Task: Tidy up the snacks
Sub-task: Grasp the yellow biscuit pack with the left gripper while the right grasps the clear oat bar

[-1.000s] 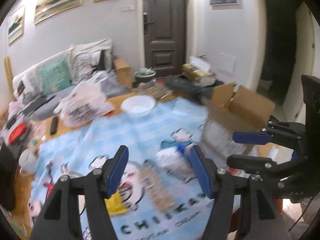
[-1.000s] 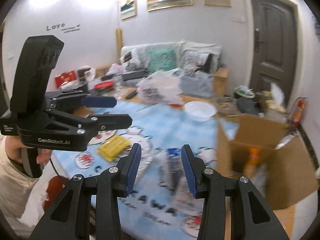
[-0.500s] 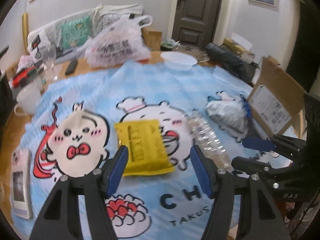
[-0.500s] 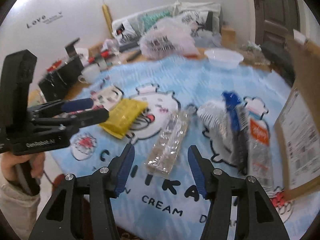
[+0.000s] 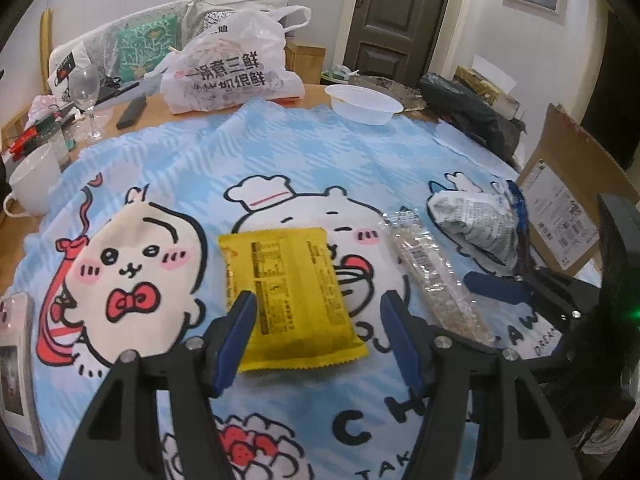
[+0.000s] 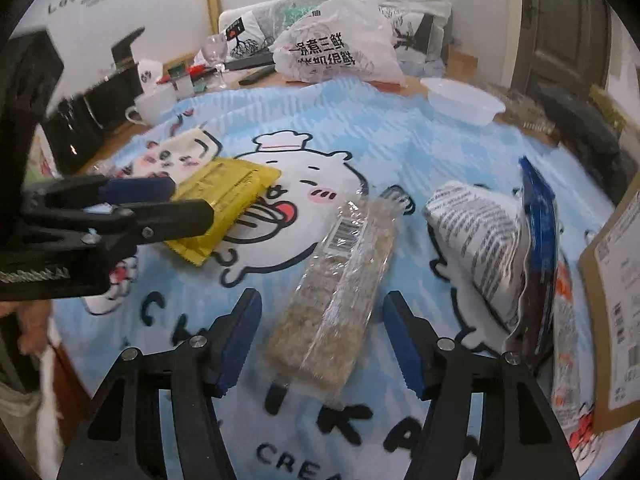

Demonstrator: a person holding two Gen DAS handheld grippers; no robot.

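Left gripper (image 5: pixel 318 334): lower centre of its own view, jaws spread, the yellow snack packet (image 5: pixel 290 294) flat on the blue cartoon tablecloth (image 5: pixel 280 148) between and beyond the pads, not pinched.

Right gripper (image 6: pixel 320 340): lower centre of its view, jaws opening, straddling the near end of the clear-wrapped bar (image 6: pixel 340 280); pads apart from it.

White printed pouch (image 6: pixel 476 240) and blue packet (image 6: pixel 538 216): right of frame, touching each other.

Cardboard box (image 6: pixel 616 280): far right edge.

White bowl (image 5: pixel 363 104): upper centre-right in the left view.
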